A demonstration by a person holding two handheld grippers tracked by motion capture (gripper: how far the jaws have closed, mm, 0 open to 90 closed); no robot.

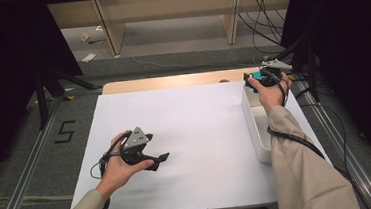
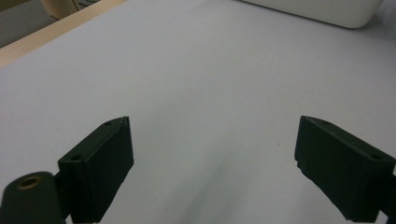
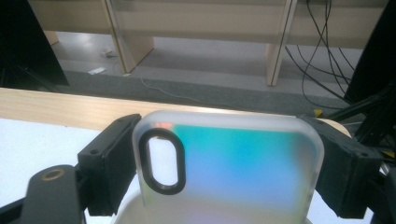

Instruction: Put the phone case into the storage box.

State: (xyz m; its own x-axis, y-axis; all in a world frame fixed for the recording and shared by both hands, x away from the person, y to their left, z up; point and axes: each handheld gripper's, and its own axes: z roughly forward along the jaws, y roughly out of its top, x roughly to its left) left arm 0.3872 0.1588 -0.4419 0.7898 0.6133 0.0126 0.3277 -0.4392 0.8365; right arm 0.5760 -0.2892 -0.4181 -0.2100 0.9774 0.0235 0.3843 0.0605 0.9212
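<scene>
Right claw gripping phone case — above white bin

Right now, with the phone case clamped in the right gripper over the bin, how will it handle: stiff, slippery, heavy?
The phone case is probably light: a thin translucent shell. Its glossy frosted edges may be slippery between the right gripper pads, so it could slide. It holds its shape in the grip, so likely fairly stiff, perhaps slightly flexible. A drop would land in the white bin.
</scene>
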